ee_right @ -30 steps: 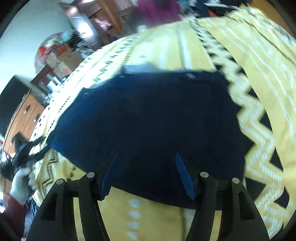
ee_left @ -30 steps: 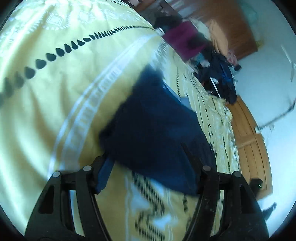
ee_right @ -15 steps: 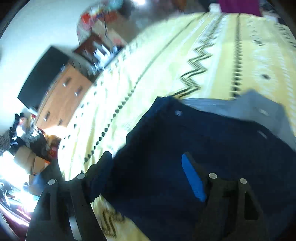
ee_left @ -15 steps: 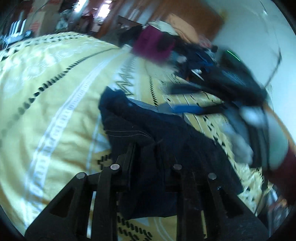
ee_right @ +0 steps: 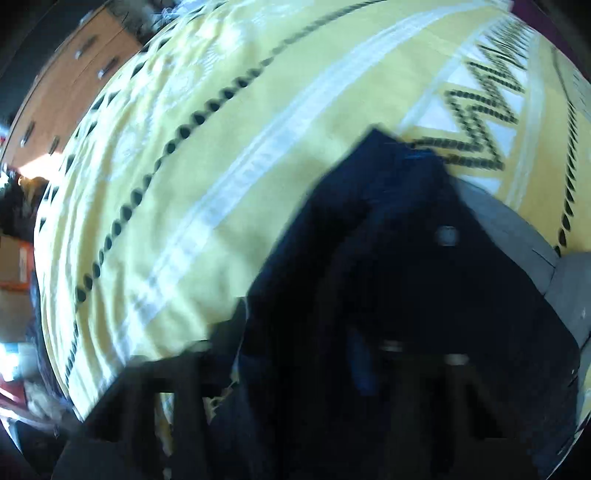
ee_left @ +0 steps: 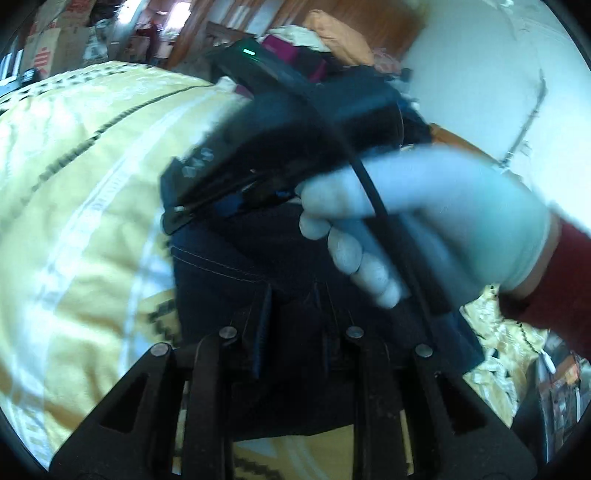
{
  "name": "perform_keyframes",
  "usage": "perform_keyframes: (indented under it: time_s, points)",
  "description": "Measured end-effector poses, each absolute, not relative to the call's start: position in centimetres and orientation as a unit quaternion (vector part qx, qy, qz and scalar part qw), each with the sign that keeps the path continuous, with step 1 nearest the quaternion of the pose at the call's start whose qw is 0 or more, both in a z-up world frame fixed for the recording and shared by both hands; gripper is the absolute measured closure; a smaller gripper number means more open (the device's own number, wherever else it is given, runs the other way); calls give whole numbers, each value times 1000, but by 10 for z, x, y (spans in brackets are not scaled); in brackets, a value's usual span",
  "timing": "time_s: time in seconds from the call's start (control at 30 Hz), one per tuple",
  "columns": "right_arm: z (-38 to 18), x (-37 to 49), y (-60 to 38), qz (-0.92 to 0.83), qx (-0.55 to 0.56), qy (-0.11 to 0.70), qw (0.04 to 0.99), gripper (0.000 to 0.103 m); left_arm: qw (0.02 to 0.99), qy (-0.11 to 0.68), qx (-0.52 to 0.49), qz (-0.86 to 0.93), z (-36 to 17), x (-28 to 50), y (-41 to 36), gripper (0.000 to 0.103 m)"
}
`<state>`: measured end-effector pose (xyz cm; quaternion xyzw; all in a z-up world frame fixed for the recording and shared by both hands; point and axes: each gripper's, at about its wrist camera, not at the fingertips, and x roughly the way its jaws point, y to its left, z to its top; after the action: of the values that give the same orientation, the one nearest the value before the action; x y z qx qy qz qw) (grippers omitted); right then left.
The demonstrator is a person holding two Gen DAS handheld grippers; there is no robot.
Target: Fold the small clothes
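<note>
One dark navy garment [ee_left: 236, 280] lies bunched on a bed, on a yellow bedspread [ee_left: 74, 206] patterned with white bands, black zigzags and rows of black drops. Pale stitching runs across its cloth, and in the right wrist view a small round snap [ee_right: 447, 235] shows on it, with a grey lining [ee_right: 517, 229] turned out at its far edge. No label or writing on the garment can be read. The left tongs [ee_left: 295, 317] stand nearly together, clamped on a fold of the navy cloth. The right tongs [ee_left: 192, 214] have just been closing; in the left wrist view their tips meet the upper edge of the garment, but blur hides whether they press on it. A white-gloved hand [ee_left: 424, 214] with a dark red sleeve [ee_left: 554, 288] holds that tool, a black cable [ee_left: 373, 199] crossing the fingers. Beyond the bed sit cardboard boxes [ee_left: 48, 48] with red print too blurred to read, piled clothes [ee_left: 332, 33] and a wooden drawer unit [ee_right: 66, 81].
</note>
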<state>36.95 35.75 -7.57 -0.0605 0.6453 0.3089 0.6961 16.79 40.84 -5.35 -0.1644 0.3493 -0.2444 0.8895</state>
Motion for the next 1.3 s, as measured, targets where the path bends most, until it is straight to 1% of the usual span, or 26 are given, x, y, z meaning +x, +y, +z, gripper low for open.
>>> perform_keyframes:
  time_s: [0.03, 0.1, 0.13, 0.17, 0.3, 0.37, 0.4, 0.43, 0.47, 0.5, 0.53, 0.57, 0.6, 0.63, 0.67, 0.7, 0.8, 0.87, 0.97, 1.2, 1.27, 1.3]
  points:
    - [-70, 368, 341, 315, -29, 634, 706, 88, 889, 341, -154, -265, -44, 165, 400, 82]
    - [-47, 355, 291, 320, 42, 596, 736, 90, 882, 320, -121, -324, -19, 158, 366, 82]
    - [-34, 345, 260, 320, 78, 576, 748, 95, 876, 311, -102, -354, -8, 155, 345, 83]
    - [-21, 332, 228, 316, 108, 557, 760, 103, 866, 302, -84, -390, 2, 150, 318, 83]
    - [20, 276, 90, 263, 196, 485, 811, 103, 818, 293, -43, -494, 18, 139, 227, 82]
    - [27, 253, 26, 239, 241, 462, 820, 103, 790, 308, -32, -529, 14, 136, 192, 82]
    - [22, 241, -8, 235, 272, 460, 811, 102, 775, 327, -48, -539, 9, 137, 184, 82]
    - [21, 235, -30, 227, 278, 464, 810, 93, 772, 337, -62, -535, 6, 136, 186, 78]
    - [20, 227, -48, 212, 273, 466, 815, 79, 771, 352, -78, -525, 1, 135, 194, 75]
    - [17, 218, -61, 205, 261, 473, 816, 72, 775, 361, -92, -511, -2, 131, 208, 68]
    - [13, 209, -67, 202, 256, 479, 815, 61, 784, 368, -121, -485, -6, 130, 233, 62]
    - [10, 202, -75, 204, 256, 482, 813, 57, 794, 372, -157, -455, -11, 128, 264, 60]
    - [6, 199, -79, 210, 258, 484, 810, 56, 808, 374, -190, -414, -15, 124, 296, 57]
    - [1, 195, -84, 212, 261, 486, 807, 54, 822, 372, -217, -372, -19, 120, 325, 48]
    - [-4, 192, -86, 209, 266, 487, 805, 46, 834, 368, -256, -321, -26, 113, 362, 44]
    - [-10, 190, -89, 208, 277, 487, 802, 46, 838, 367, -285, -285, -32, 108, 386, 40]
    - [-25, 183, -76, 213, 297, 483, 796, 46, 824, 361, -398, -181, -63, 97, 457, 40]
    - [-28, 179, -56, 224, 294, 484, 793, 44, 811, 354, -437, -162, -76, 97, 474, 39]
    - [-30, 173, -17, 250, 269, 493, 789, 43, 796, 355, -464, -160, -92, 116, 476, 38]
    - [-18, 170, 25, 271, 222, 500, 792, 41, 806, 330, -464, -162, -98, 158, 459, 36]
    - [-14, 172, 33, 275, 217, 500, 792, 41, 806, 334, -465, -146, -98, 145, 457, 35]
    - [-11, 174, 37, 277, 217, 499, 792, 41, 804, 347, -463, -137, -100, 130, 457, 37]
